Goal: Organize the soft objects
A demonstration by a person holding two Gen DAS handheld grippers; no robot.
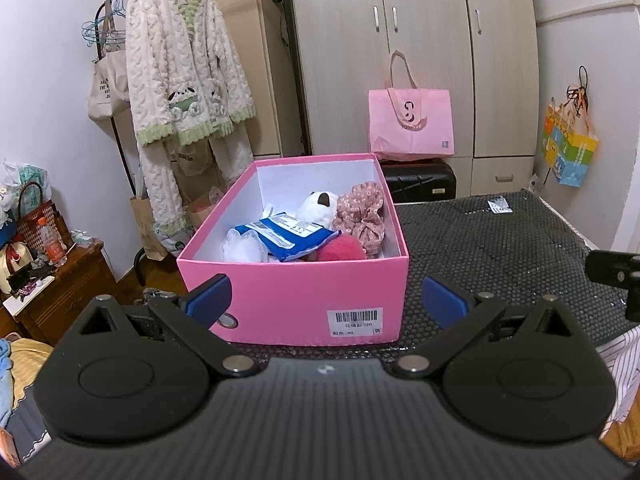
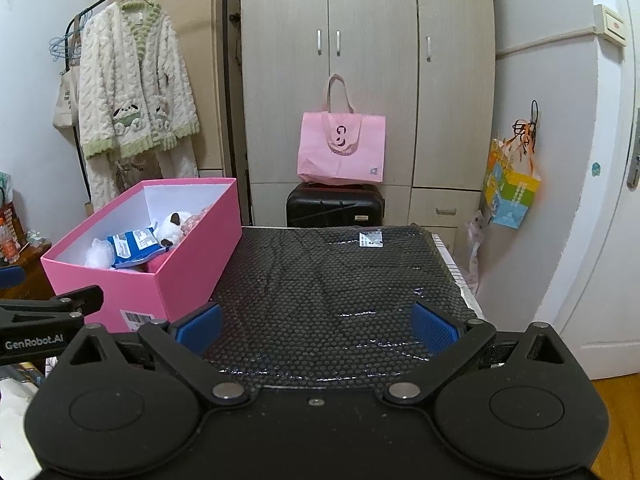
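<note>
A pink box (image 1: 280, 300) stands on the black bubble-wrap surface (image 1: 500, 248). It holds a white plush toy (image 1: 320, 206), a pink floral scrunchie (image 1: 362, 214), a blue-and-white packet (image 1: 286, 234), a white fluffy item (image 1: 240, 246) and a red plush ball (image 1: 342, 249). My left gripper (image 1: 326, 300) is open and empty, just in front of the box's near wall. In the right wrist view the box (image 2: 188, 272) is at the left. My right gripper (image 2: 318, 328) is open and empty over the bare bubble wrap (image 2: 340, 276).
A pink tote bag (image 2: 342, 148) sits on a black suitcase (image 2: 334, 206) before the wardrobe. A fleece robe (image 1: 184, 76) hangs on a rack at the left. A cluttered wooden side table (image 1: 56, 280) stands at the left. A colourful bag (image 2: 512, 192) hangs at the right.
</note>
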